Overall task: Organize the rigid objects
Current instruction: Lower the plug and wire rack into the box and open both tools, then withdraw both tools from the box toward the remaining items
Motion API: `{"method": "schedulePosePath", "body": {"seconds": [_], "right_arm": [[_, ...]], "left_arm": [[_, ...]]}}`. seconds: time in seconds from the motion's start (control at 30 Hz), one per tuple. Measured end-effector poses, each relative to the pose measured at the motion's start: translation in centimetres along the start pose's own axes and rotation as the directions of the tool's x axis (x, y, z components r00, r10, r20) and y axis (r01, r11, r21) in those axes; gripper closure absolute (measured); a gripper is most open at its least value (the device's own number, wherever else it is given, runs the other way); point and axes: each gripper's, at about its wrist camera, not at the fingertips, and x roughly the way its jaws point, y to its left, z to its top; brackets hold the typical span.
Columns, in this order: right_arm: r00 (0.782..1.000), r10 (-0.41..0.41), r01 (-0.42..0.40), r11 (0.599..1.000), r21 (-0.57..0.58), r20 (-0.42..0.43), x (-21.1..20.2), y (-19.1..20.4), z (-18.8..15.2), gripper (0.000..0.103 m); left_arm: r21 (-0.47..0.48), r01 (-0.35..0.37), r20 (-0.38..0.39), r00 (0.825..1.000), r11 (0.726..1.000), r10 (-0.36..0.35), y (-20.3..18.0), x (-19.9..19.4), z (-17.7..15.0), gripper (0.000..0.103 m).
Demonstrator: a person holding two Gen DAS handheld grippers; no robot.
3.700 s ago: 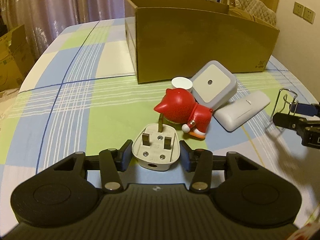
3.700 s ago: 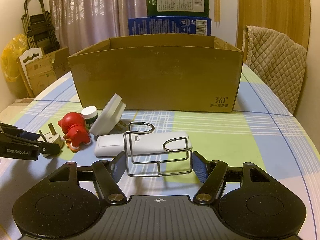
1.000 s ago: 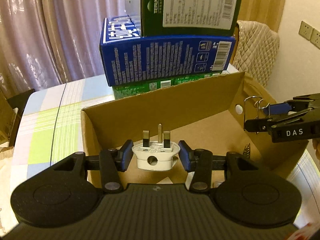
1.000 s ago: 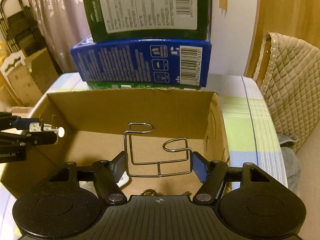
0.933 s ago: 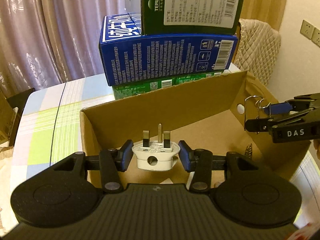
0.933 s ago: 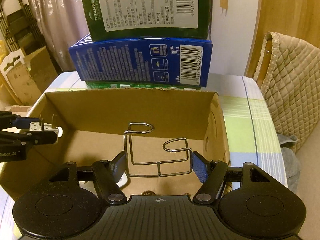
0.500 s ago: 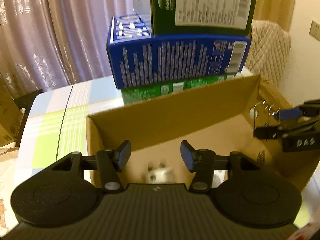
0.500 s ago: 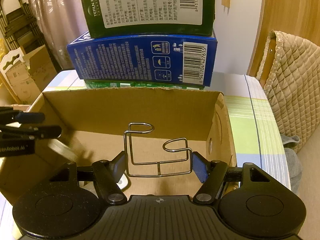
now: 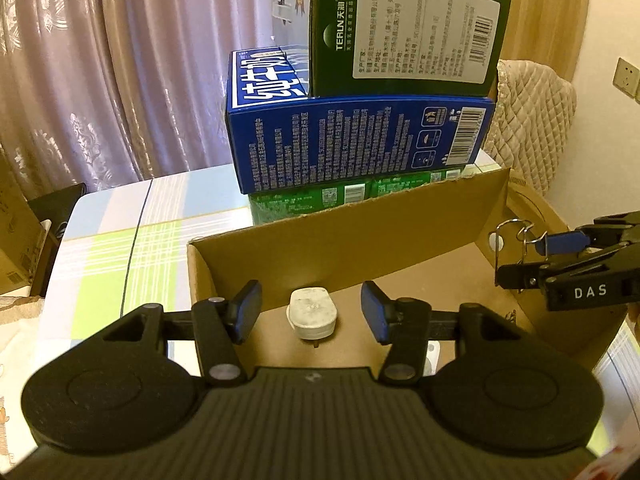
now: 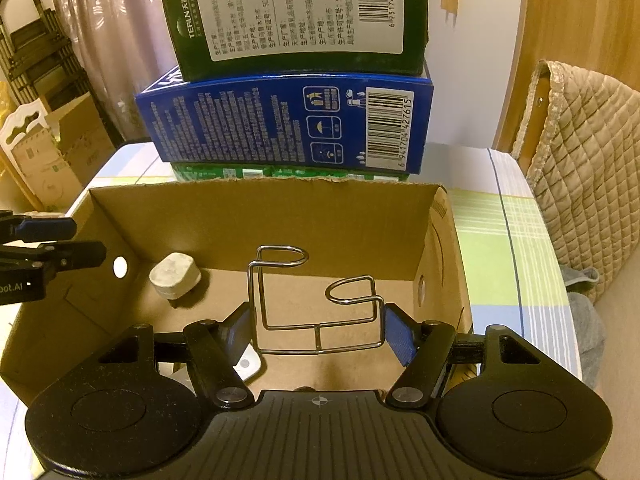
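Left wrist view: your left gripper (image 9: pixel 311 312) spread wide, nothing in it; white plug (image 9: pixel 312 313) lies prongs-down on cardboard box (image 9: pixel 344 240) floor, 9 o'clock corner. Right gripper (image 10: pixel 316 330) clamps wire rack (image 10: pixel 316 300) over box centre, probably for drop clear of plug.

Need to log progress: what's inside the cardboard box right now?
The white plug lies on the cardboard box floor. Something white shows beneath the right gripper; the gripper bodies hide the near floor.

White plug's (image 9: pixel 313 313) prongs mostly hidden
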Motion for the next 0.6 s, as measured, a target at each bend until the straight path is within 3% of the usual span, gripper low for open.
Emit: {"method": "schedulePosePath", "body": {"seconds": [0.23,0.3,0.6], "right_arm": [[1.0,-0.009,0.009,1.0,-0.006,0.003,0.2,0.1,0.1,0.039],[1.0,-0.007,0.007,1.0,-0.005,0.0,0.4,0.1,0.1,0.051],[0.998,-0.022,0.021,1.0,0.012,0.063,-0.8,-0.3,0.3,0.05]], "left_arm": [[0.005,-0.004,-0.001,1.0,1.0,0.004,0.1,0.1,-0.2,0.054],[0.0,-0.002,-0.002,1.0,1.0,0.002,0.2,0.1,-0.3,0.054],[0.001,0.005,0.006,1.0,1.0,-0.005,0.1,-0.6,-0.6,0.054]]}}
